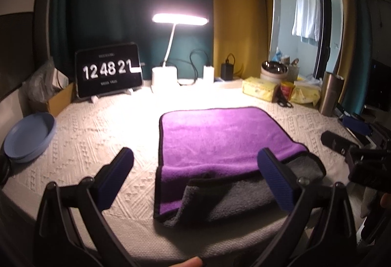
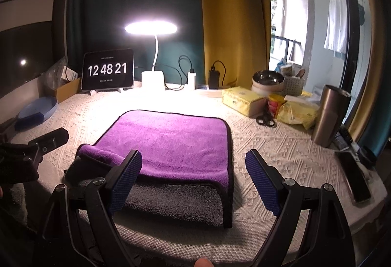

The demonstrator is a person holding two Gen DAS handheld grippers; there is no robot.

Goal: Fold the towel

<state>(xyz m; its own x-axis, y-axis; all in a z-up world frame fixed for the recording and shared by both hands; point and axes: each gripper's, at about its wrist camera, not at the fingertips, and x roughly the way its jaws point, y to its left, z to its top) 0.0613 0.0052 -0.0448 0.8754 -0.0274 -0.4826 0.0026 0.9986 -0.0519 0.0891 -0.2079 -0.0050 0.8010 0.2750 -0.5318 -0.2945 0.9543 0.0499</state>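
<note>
Your left tool (image 1: 195,169) is spread wide, nothing between the pads; its right pad (image 1: 276,179) overlaps the towel's (image 1: 220,135) near edge in view, contact unclear. Your right tool (image 2: 193,171) is likewise wide apart and empty, left pad (image 2: 127,176) in front of the towel's (image 2: 171,139) front fold.

Towel lies at 12 o'clock from both tools, purple side up, near edge turned to show grey underside, draping over the surface's (image 2: 268,157) front edge.

Open cloth left of the towel out to the blue dish (image 1: 29,137) at 9 o'clock. At 2 o'clock: scissors (image 2: 265,119), yellow packs (image 2: 244,99), metal tumbler (image 2: 328,115). Lamp (image 2: 151,27) and clock (image 2: 107,71) sit along the back edge.
</note>
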